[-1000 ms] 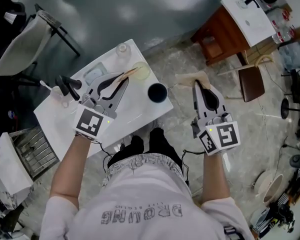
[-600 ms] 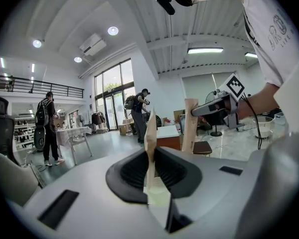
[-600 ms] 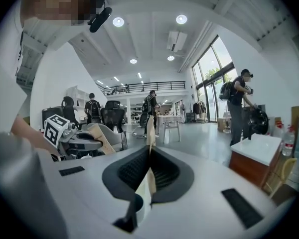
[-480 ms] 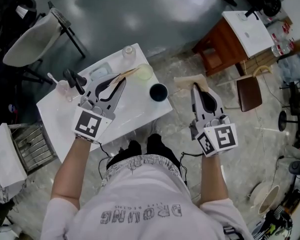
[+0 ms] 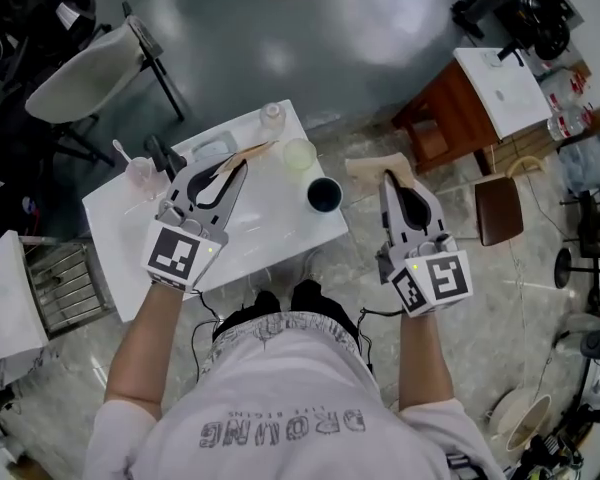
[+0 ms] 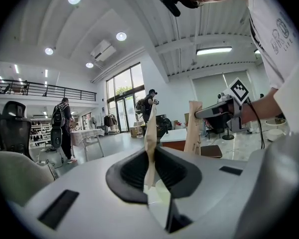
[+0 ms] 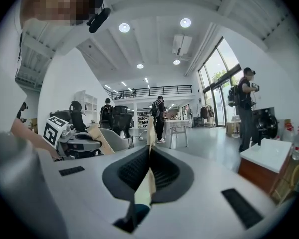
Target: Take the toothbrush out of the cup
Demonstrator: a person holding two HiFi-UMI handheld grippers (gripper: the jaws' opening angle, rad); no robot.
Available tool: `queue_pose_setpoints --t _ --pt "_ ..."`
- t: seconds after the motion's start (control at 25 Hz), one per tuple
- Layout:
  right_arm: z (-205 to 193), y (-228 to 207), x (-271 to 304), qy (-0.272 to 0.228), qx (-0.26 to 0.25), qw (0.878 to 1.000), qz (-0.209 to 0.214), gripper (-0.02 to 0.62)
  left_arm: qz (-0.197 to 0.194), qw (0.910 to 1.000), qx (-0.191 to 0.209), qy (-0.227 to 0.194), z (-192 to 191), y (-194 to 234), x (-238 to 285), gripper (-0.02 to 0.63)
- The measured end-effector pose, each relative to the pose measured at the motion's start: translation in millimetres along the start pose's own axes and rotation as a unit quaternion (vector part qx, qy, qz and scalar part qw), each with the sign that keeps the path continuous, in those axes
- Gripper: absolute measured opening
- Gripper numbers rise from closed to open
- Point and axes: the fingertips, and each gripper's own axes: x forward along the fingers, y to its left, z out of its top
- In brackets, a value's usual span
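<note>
Site: an open hall with a grey floor.

The white table [image 5: 280, 226] lies under and ahead of the left claw [image 5: 238, 168]. The right claw [image 5: 392, 175] hangs off the table's right edge, over the floor. A grey chair [image 5: 80, 78] stands far ahead-left of the left claw. A brown stand with a white top [image 5: 450, 118] stands ahead-right of the right claw, and a brown stool [image 5: 500, 208] is level with it to its right. A wire basket [image 5: 65, 288] sits on the floor, left of the left claw's wrist.

Left claw: jaws pressed together on a slender tan strip [image 5: 255, 151], which runs on past the tips. Right claw: jaws closed on a flat tan paper piece [image 5: 365, 166], which juts leftward from the tips. I cannot tell whether either piece is the toothbrush.

The dark cup [image 5: 324, 194] stands on the table between the two claws, nearer the right one and touched by neither. The paper piece lies between it and the right claw's tips.

A pale green cup [image 5: 300, 153] stands just beyond the dark cup, beside the strip's far end. A clear tray [image 5: 208, 150] lies just ahead-left of the left claw's tips. A clear glass [image 5: 272, 118] stands farther ahead. A small clear cup [image 5: 140, 175] and a black object [image 5: 162, 156] stand left of that claw.
</note>
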Motion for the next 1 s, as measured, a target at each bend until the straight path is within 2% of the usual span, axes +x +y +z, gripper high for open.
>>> queue_pose_setpoints --t 0.24,0.44,1.0 --pt "8 5 7 -0.006 -0.004 1.0 0.016 0.011 0.027 0.9996 -0.007 -0.001 2 9 -9 0.052" --pt "14 7 12 -0.008 -0.008 1.0 0.028 0.011 0.049 0.9984 -0.028 0.003 4 17 -14 0.053" --pt "20 8 26 -0.011 -0.014 0.998 0.056 0.011 0.088 0.995 -0.045 -0.015 10 29 -25 0.052"
